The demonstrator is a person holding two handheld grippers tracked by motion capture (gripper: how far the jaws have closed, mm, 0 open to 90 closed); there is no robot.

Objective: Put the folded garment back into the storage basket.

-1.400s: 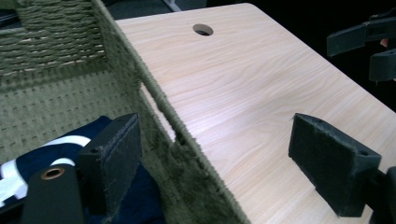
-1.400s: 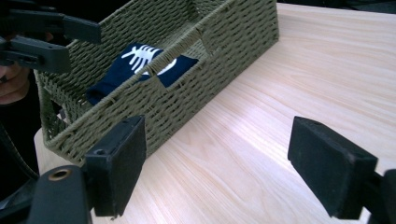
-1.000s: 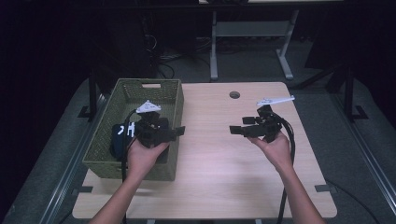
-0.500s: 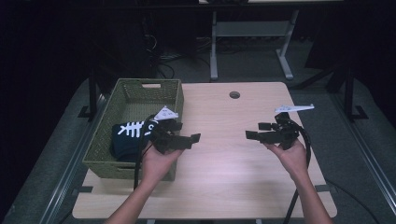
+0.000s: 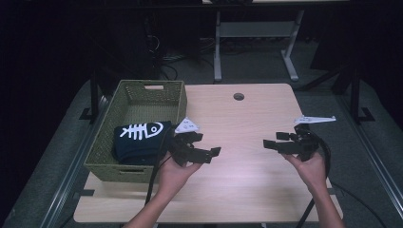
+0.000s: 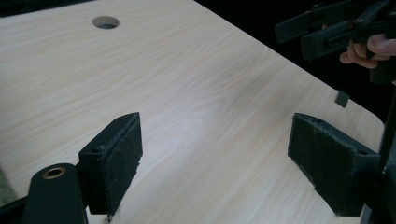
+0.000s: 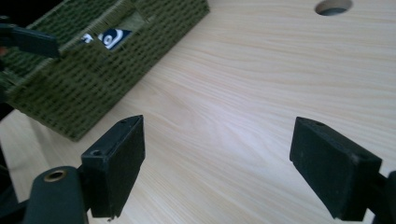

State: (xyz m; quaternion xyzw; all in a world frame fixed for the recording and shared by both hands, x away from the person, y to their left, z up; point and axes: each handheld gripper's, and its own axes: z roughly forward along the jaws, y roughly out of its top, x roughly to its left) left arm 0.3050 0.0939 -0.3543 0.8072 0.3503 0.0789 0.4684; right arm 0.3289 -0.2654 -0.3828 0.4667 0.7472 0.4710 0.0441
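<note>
Two hand-held grippers hover over a pale wood-grain table [image 5: 247, 123], both with jaws spread wide and holding nothing. The left gripper [image 5: 209, 153], seen from above just beside the right-hand wall of an olive-green woven basket [image 5: 111, 135], points across the tabletop toward the right gripper [image 5: 271, 141], which faces back at it from near the table's right edge; the two are well apart, with bare laminate between them. In the left gripper view, its own gripper [image 6: 215, 158] shows two blocky black jaws faced with rough, matted dark pads [image 6: 128, 156], set far apart above the table and touching nothing, while the other gripper [image 6: 299, 35] appears at upper right, gripped by a hand [image 6: 369, 49]. In the right gripper view, the right gripper [image 7: 217, 158] shows the same spread of flat, square-cut black jaws over the smooth grain, with the basket's coarse, ribbed weave [image 7: 93, 79] ahead to the left. Inside the basket, at its near end, lies a folded dark navy cloth [image 5: 140, 142] printed with a white fish skeleton; a glimpse of the print shows through the basket's handle slot. A round cable hole [image 5: 238, 96] is cut near the table's far edge.
</note>
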